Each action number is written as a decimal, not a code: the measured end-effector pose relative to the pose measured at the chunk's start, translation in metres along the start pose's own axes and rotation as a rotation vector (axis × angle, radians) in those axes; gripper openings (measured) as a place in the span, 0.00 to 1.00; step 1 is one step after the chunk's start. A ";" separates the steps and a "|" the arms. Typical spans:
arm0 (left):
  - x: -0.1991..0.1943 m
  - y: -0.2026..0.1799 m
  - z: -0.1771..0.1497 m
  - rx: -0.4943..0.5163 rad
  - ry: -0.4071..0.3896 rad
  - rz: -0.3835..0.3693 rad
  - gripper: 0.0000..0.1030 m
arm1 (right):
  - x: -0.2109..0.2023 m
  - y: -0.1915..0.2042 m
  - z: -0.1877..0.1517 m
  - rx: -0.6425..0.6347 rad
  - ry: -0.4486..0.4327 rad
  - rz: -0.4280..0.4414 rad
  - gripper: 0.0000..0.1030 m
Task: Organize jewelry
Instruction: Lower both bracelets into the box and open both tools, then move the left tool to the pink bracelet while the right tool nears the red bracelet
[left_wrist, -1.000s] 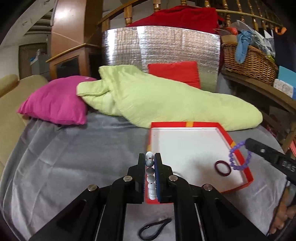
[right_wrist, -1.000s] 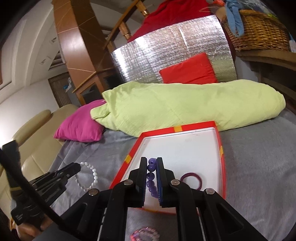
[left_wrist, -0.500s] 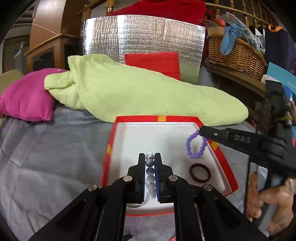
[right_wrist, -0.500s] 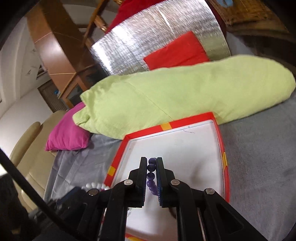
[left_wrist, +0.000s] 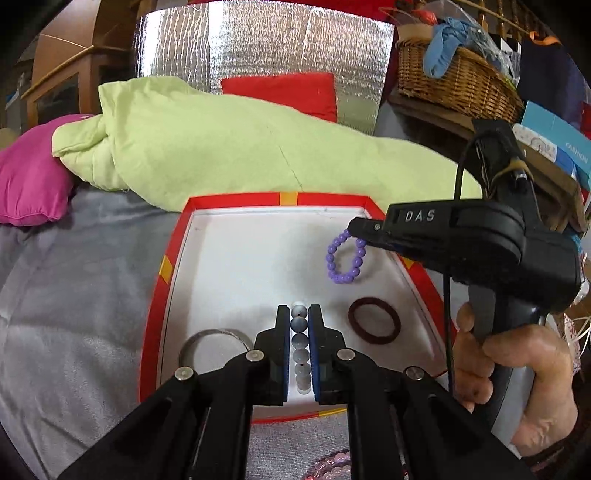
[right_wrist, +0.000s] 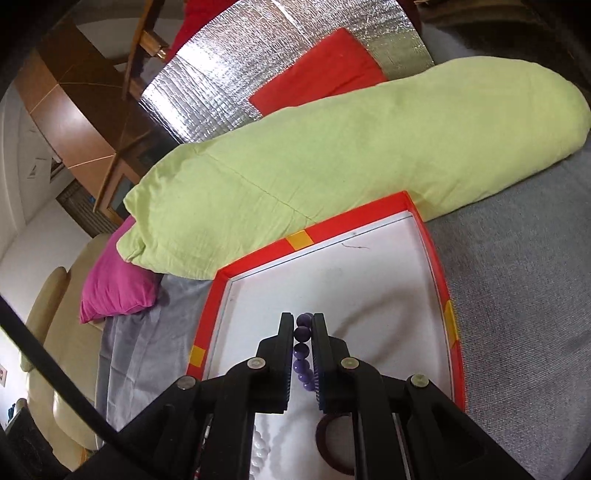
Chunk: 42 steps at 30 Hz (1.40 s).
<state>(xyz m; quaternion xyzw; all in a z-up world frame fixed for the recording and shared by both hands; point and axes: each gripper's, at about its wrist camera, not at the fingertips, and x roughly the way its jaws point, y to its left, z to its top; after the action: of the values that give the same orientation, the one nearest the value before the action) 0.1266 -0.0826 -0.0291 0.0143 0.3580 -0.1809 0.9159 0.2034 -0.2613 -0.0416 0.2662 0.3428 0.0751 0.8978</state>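
Note:
A red-rimmed box with a white floor lies on the grey cloth. My left gripper is shut on a white bead bracelet and holds it over the box's near end. My right gripper is shut on a purple bead bracelet; in the left wrist view it hangs the purple loop above the box's right part. A dark red bangle and a silver bangle lie on the box floor.
A long green pillow lies right behind the box, a magenta cushion to its left. A wicker basket stands on a shelf at the right. A pink bead bracelet lies on the cloth before the box.
Both grippers have moved forward over the box with their bracelets. The right gripper has come in from the right edge and tilted down toward the box floor.

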 end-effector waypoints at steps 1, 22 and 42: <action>0.001 0.000 -0.001 0.005 0.005 0.008 0.10 | 0.000 -0.002 0.000 0.006 0.002 -0.007 0.13; -0.052 0.082 -0.008 -0.140 -0.051 0.291 0.63 | -0.086 -0.006 -0.023 -0.029 -0.027 -0.116 0.41; -0.083 0.112 -0.052 -0.185 0.071 0.308 0.66 | -0.128 0.000 -0.121 -0.047 0.183 -0.019 0.41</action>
<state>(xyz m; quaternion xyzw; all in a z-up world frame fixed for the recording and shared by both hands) 0.0743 0.0567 -0.0243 -0.0090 0.3988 -0.0042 0.9170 0.0277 -0.2503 -0.0432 0.2336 0.4241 0.0987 0.8694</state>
